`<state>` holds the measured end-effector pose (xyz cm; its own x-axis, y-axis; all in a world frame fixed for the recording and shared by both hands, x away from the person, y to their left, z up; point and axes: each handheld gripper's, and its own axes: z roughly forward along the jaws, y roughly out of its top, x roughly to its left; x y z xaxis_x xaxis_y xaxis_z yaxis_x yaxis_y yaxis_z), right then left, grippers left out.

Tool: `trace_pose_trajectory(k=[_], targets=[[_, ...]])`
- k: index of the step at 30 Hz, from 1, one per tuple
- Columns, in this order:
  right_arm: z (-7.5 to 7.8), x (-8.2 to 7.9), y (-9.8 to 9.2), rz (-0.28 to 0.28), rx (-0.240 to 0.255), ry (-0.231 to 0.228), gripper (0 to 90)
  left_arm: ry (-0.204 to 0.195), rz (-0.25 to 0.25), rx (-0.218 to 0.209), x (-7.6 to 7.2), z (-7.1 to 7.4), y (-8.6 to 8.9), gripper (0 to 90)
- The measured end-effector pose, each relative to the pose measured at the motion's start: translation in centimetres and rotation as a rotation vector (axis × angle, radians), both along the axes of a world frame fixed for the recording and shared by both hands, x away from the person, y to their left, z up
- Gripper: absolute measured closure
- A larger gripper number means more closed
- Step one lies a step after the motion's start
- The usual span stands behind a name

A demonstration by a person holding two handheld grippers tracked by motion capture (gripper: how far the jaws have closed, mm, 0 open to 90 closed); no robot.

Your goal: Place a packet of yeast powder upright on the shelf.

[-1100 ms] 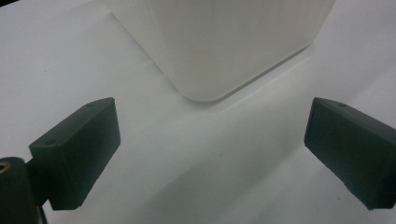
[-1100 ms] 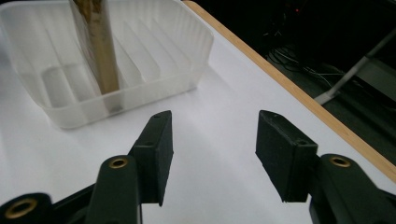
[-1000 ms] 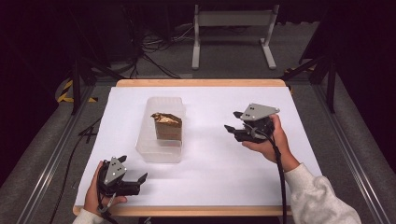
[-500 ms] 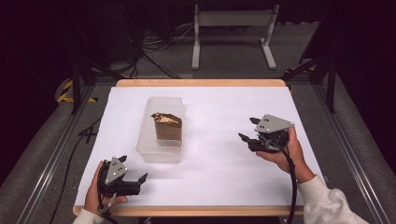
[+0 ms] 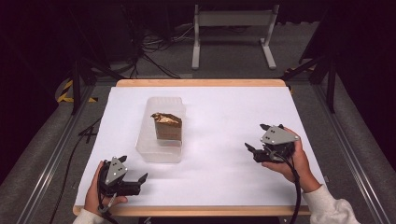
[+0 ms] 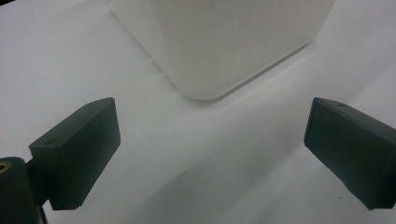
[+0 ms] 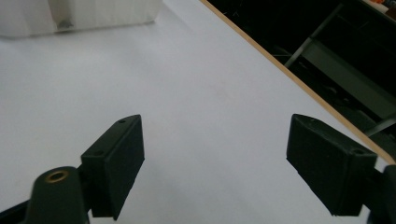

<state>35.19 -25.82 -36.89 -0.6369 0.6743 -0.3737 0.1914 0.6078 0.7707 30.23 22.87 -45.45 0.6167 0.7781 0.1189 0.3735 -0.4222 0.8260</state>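
Clear tub mid-table holding upright brown packet, left gripper near front edge, jaws apart, right gripper jaws apart, pulled back toward the right edge since earlier.

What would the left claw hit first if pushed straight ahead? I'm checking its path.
Probably the clear plastic container: its near rounded corner sits ahead between the open jaws of the left claw, with bare white tabletop before it.

You get the high view from above your side, looking forward and down over the whole table. Your left gripper view sits low and close, facing the tub corner. Your right gripper view looks across to the far edge, sharing that tub at top left
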Motion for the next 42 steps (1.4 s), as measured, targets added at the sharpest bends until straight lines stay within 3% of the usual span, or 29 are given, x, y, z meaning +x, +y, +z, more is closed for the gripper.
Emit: trace_pose_trajectory(k=[12, 25, 27, 42], targets=[[-2.2, -0.9, -2.4, -0.03, -0.018, 0.031, 15.5, 0.003, -0.001, 0.001, 0.0, 0.0, -0.1, 4.5], [-4.1, -1.9, -6.5, -0.081, 0.035, 0.038, 14.9, 0.001, 0.0, -0.001, 0.0, 0.0, -0.1, 4.5], [-4.6, -2.1, -7.1, -0.098, 0.022, 0.031, 14.7, 0.001, 0.0, 0.0, 0.0, 0.0, -0.1, 4.5], [-6.3, -4.1, -10.2, -0.158, 0.116, 0.017, 12.0, -0.003, -0.001, 0.001, 0.0, 0.1, 0.0, 4.5]])
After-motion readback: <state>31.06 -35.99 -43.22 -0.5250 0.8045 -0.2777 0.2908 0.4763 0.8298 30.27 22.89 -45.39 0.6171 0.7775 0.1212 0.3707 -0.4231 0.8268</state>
